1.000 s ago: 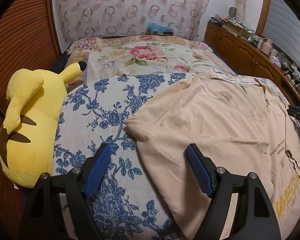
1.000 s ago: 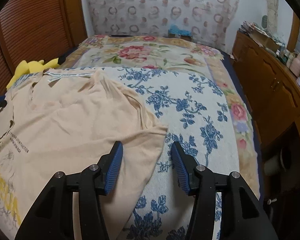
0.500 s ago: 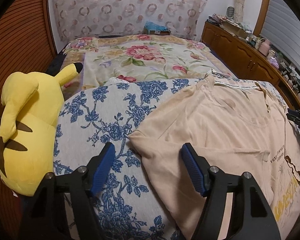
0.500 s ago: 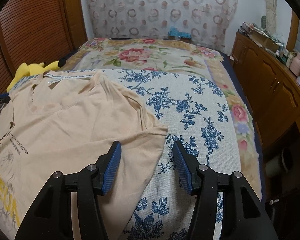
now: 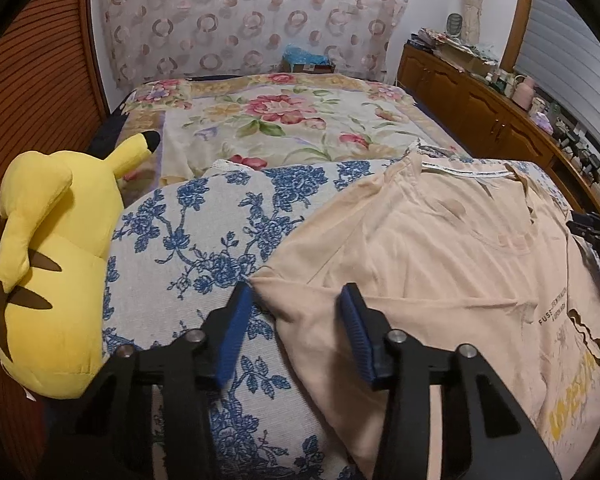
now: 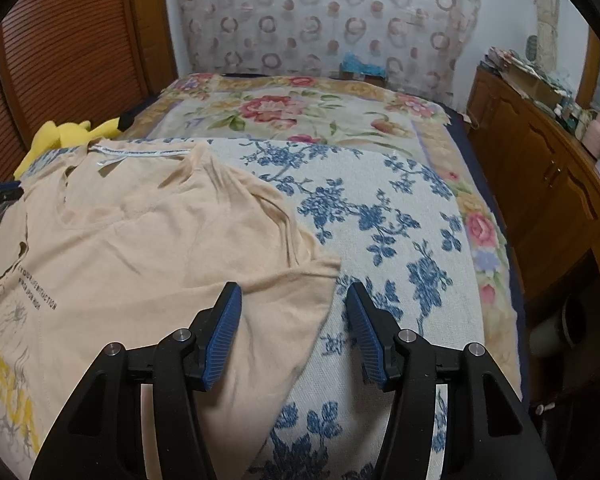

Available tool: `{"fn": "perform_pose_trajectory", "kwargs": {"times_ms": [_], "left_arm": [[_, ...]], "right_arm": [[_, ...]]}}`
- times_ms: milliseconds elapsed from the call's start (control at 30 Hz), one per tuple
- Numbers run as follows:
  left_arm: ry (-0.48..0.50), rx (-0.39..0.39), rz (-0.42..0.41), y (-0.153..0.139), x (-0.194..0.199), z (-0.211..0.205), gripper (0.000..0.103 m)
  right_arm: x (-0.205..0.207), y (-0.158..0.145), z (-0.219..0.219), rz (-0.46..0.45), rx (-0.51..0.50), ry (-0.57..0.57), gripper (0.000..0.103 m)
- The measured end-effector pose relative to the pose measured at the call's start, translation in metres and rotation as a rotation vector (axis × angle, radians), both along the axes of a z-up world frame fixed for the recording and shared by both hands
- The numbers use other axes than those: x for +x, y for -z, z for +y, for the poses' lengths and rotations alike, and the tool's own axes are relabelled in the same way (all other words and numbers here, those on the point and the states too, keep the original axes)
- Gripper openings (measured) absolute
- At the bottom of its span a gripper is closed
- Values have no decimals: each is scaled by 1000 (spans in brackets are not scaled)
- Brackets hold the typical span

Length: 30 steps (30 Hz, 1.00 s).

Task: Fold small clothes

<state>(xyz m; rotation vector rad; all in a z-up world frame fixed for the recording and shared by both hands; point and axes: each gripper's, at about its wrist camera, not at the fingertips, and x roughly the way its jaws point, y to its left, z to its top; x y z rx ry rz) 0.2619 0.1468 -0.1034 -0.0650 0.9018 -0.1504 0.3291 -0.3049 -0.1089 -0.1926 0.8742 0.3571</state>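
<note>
One peach T-shirt (image 5: 440, 264), printed front up, laid flat on the blue-floral bed cover (image 5: 204, 248); collar toward 12 o'clock, sleeves spread to 9 and 3 o'clock.

One yellow plush toy (image 5: 56, 264), at 9 o'clock of the left wrist view, lying against the cover's edge, black-tipped ear pointing to 1 o'clock.

Left tool (image 5: 292, 334): jaws have just been closing, now parted, straddling the tip of the shirt's sleeve at 6 o'clock; the blue pads (image 5: 232, 336) do not press the cloth, so released.

Right tool (image 6: 294, 332): jaws parted, released, hovering over the hem of the opposite sleeve (image 6: 300, 280), left pad above the cloth, right pad above bare cover.

One rose-patterned blanket (image 6: 300, 116), at 12 o'clock beyond the cover.

One wooden cabinet (image 6: 540, 184), at 3 o'clock beside the bed, its top crowded with small items too blurred to name.
</note>
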Motion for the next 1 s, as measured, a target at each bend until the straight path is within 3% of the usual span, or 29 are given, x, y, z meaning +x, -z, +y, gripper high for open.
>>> {"fn": "perform_pose_trajectory", "kwargs": {"times_ms": [67, 133, 200, 267, 367, 667, 1000], "left_arm": [[6, 3, 0, 0, 1, -2, 38], [15, -3, 3, -1, 2, -4, 30], [11, -2, 9, -2, 4, -4, 14], [19, -39, 18, -3, 5, -2, 5], [17, -37, -14, -16, 1, -4, 4], [76, -45, -194, -86, -60, -22, 4], [102, -33, -290, -110, -129, -30, 3]], "right_arm": [[3, 0, 2, -1, 6, -10, 54], [4, 0, 6, 2, 15, -27, 45], [3, -1, 11, 8, 13, -58, 27], [2, -4, 19, 23, 18, -95, 7], [0, -10, 27, -1, -21, -102, 4], [-48, -77, 32, -185, 75, -119, 4], [-125, -110, 21, -298, 122, -119, 4]]}}
